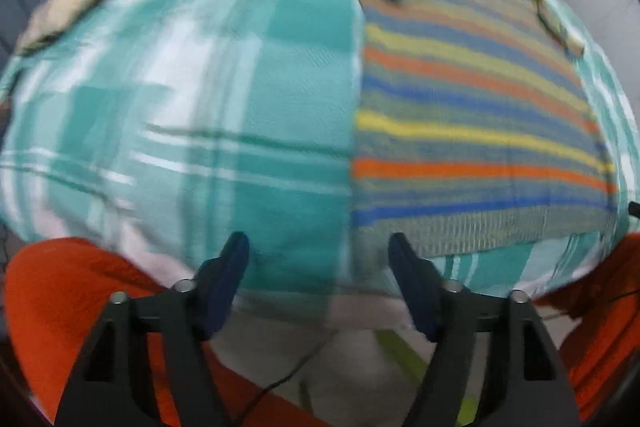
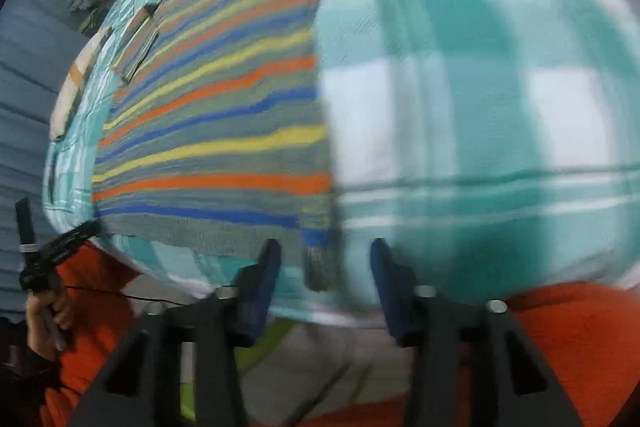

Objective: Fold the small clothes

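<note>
Striped sweater flashes orange, yellow, blue on grey; beneath it a teal-and-white checked bedspread; the person's clothing is bright orange.

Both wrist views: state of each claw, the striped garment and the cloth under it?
left claw: open, holding nothing, near the garment's bottom hem.
right claw: open, holding nothing, at the garment's bottom corner.
striped sweater: spread flat on the blanket, looks folded lengthwise along one straight edge.
teal plaid blanket: spread flat, under the sweater.
</note>
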{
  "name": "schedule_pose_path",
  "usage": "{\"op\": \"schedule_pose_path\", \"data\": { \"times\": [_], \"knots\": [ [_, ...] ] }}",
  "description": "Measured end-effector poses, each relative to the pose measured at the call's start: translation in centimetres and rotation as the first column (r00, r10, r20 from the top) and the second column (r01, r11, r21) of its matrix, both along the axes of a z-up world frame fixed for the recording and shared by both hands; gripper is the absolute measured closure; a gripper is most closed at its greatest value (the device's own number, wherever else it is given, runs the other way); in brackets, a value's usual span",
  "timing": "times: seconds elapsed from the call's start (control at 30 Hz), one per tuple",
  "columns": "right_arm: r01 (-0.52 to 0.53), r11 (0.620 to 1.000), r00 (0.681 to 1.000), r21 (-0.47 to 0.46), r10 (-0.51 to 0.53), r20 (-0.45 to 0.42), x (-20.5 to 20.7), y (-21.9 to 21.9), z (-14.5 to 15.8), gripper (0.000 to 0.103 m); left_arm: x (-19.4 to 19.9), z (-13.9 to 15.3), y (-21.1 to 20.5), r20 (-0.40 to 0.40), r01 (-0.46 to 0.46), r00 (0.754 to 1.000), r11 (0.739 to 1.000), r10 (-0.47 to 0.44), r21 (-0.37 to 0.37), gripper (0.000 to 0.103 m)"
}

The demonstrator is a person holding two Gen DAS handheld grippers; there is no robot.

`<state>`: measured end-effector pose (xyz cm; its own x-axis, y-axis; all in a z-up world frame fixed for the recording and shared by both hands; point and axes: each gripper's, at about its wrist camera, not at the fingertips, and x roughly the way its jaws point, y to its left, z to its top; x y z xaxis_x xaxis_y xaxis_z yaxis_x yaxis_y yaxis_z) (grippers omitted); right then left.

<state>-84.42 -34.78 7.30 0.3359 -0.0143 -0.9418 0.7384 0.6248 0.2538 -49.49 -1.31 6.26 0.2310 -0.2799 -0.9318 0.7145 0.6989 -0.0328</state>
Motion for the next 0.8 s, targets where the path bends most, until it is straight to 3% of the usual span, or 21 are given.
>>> {"op": "schedule_pose_path", "data": {
  "times": [0.07,0.13,0.2,0.27,0.37,0.5,0.53,0.57,0.63,0.8],
  "knots": [
    [-0.016,0.989,0.998,-0.144,0.007,-0.066,-0.7,-1.9,2.7,0.055,0.4,1.7,0.9,0.045,-0.025,0.999,0.999,0.026,-0.031,0.024],
    [-0.065,0.954,0.992,-0.293,0.030,-0.121,0.4,-4.2,5.1,0.054,0.9,2.9,1.1,0.074,-0.051,0.996,0.997,0.055,-0.063,0.023],
    [-0.118,0.922,0.992,-0.369,0.090,-0.091,3.3,-6.6,6.9,0.052,1.1,3.9,-0.2,0.081,-0.068,0.994,0.992,0.077,-0.107,0.023],
    [-0.176,0.890,0.983,-0.421,0.177,-0.037,7.9,-8.3,7.4,0.041,0.9,4.3,-2.6,0.076,-0.085,0.992,0.987,0.096,-0.135,0.022],
    [-0.250,0.833,0.963,-0.494,0.267,-0.038,15.9,-10.2,5.1,0.041,0.8,4.5,-4.8,0.033,-0.097,0.994,0.981,0.103,-0.167,0.022],
    [-0.263,0.823,0.962,-0.503,0.264,-0.069,22.5,-13.1,0.2,0.043,-0.3,4.1,-5.4,0.033,-0.081,0.996,0.985,0.087,-0.155,0.021],
    [-0.245,0.842,0.967,-0.480,0.249,-0.057,23.2,-14.1,-0.7,0.067,-0.4,3.9,-5.3,0.042,-0.076,0.996,0.988,0.083,-0.134,0.021],
    [-0.199,0.876,0.977,-0.439,0.213,-0.018,23.1,-15.7,-1.1,0.097,-0.5,3.7,-5.2,0.051,-0.078,0.995,0.990,0.084,-0.115,0.021],
    [-0.060,0.910,0.988,-0.410,0.113,0.107,20.6,-18.6,0.7,0.101,-0.5,3.5,-4.6,0.055,-0.091,0.994,0.990,0.097,-0.109,0.021],
    [0.263,0.871,0.957,-0.415,-0.182,0.225,8.6,-25.6,4.8,0.101,-0.4,1.8,-4.6,-0.017,-0.113,0.994,0.987,0.112,-0.118,0.021]
  ]
}}
